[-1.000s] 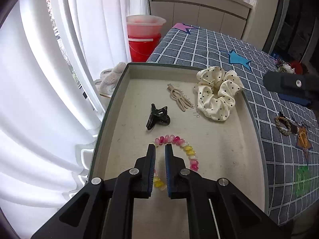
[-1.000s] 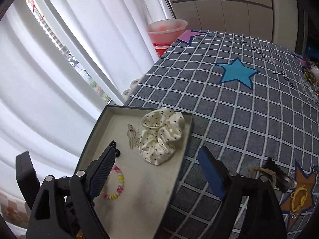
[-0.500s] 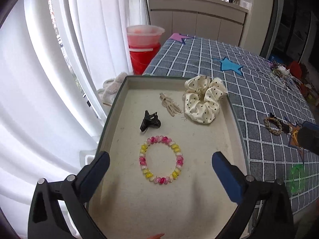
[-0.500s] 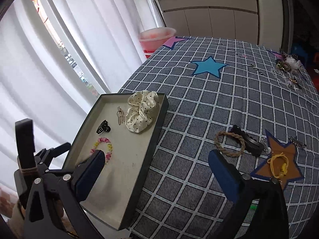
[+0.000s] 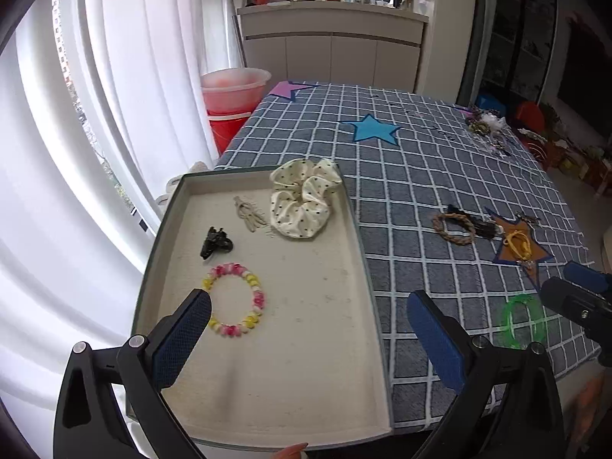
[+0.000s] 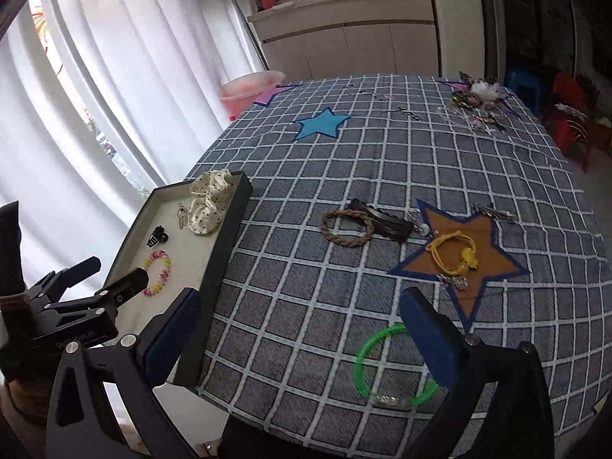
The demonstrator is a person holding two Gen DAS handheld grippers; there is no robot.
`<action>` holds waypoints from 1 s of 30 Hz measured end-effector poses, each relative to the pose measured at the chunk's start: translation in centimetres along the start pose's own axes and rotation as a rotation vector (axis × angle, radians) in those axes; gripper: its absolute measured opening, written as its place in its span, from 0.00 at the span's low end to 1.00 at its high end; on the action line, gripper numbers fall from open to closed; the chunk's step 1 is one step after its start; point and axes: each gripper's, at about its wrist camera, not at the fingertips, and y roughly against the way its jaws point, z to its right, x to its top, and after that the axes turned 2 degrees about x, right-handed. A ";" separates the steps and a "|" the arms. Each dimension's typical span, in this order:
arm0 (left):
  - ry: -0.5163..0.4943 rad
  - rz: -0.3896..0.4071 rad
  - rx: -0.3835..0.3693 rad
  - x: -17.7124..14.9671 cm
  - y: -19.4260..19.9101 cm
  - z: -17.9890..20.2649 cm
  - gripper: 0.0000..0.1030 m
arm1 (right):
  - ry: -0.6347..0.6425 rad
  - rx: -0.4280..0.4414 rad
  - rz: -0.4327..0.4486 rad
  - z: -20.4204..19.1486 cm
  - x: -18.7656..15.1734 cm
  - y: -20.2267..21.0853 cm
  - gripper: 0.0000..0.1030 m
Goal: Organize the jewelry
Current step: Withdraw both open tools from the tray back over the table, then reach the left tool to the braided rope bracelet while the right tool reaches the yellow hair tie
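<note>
A shallow tray (image 5: 367, 267) (image 6: 229, 237) at the table's left edge holds a pink and yellow bead bracelet (image 5: 234, 300) (image 6: 157, 267), a black claw clip (image 5: 215, 242), a beige hair clip (image 5: 248, 212) and a polka-dot scrunchie (image 5: 302, 201) (image 6: 208, 202). My left gripper (image 5: 306, 329) is open and empty above the tray's near part. My right gripper (image 6: 302, 329) is open and empty above the tablecloth. A green bangle (image 6: 390, 367) (image 5: 522, 321) lies by its right finger. A braided bracelet (image 6: 346, 225), a black band (image 6: 386, 222) and a yellow cord bracelet (image 6: 455, 254) lie further on.
The table has a grey checked cloth (image 6: 382, 160) with star patches. More jewelry is piled at the far right corner (image 6: 476, 103). A red bucket (image 5: 233, 111) and white curtains (image 5: 114, 114) stand left of the table.
My left gripper has opened, let go of the bead bracelet in the tray and pulled back and up. My right gripper has moved right, over the green bangle.
</note>
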 end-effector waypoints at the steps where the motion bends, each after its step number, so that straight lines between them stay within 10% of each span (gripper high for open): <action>1: -0.014 0.002 -0.007 0.0 0.1 0.8 1.00 | -0.013 -0.007 -0.011 0.7 -0.3 0.2 1.00; 17: -0.069 -0.099 -0.113 0.7 -2.6 8.9 1.00 | -0.186 -0.164 -0.060 12.6 -4.5 3.8 1.00; 30: -0.008 -0.164 -0.043 4.2 -8.9 11.6 1.00 | -0.192 -0.209 -0.084 16.1 -2.2 1.7 1.00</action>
